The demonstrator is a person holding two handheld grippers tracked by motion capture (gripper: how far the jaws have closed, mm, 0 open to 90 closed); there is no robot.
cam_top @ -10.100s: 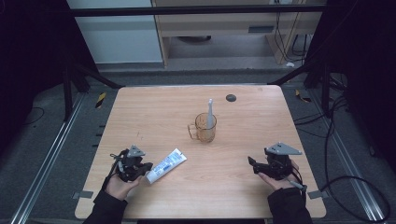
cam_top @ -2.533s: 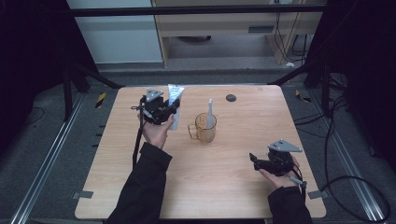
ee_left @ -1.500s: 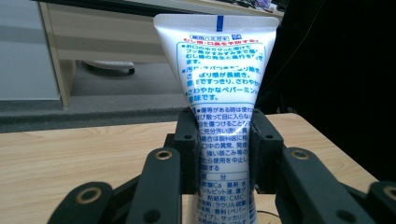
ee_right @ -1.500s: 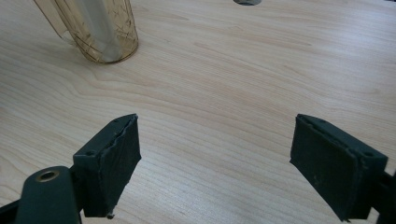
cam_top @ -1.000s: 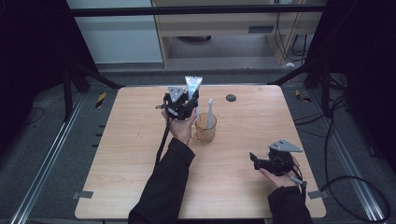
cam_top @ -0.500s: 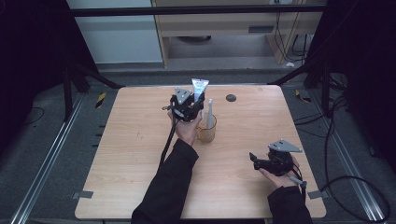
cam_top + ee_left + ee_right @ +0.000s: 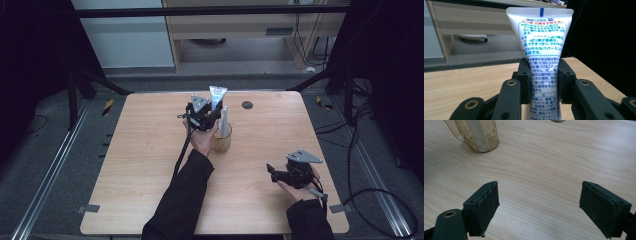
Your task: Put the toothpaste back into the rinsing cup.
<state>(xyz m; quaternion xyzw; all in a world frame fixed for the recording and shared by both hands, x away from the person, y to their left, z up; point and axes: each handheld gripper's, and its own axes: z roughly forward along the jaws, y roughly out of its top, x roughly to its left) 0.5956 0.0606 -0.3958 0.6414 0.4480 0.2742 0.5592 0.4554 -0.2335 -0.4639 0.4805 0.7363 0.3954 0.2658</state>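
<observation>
A white toothpaste tube with blue print stands upright between the jaws of my left gripper, which is shut on it. In the high view that left gripper holds the tube above the table, just left of and over an amber see-through cup with a white stick-like item standing in it. My right gripper rests low near the table's front right, open with nothing between its pads. The cup appears at the top left of the right gripper view, beyond the right gripper.
A small dark round disc lies near the table's far edge, right of the cup. The wooden table is bare on its left half. Black frame posts and cables stand around the table.
My left gripper has carried the tube a little further right, closer over the cup. The right gripper has stayed in place.
</observation>
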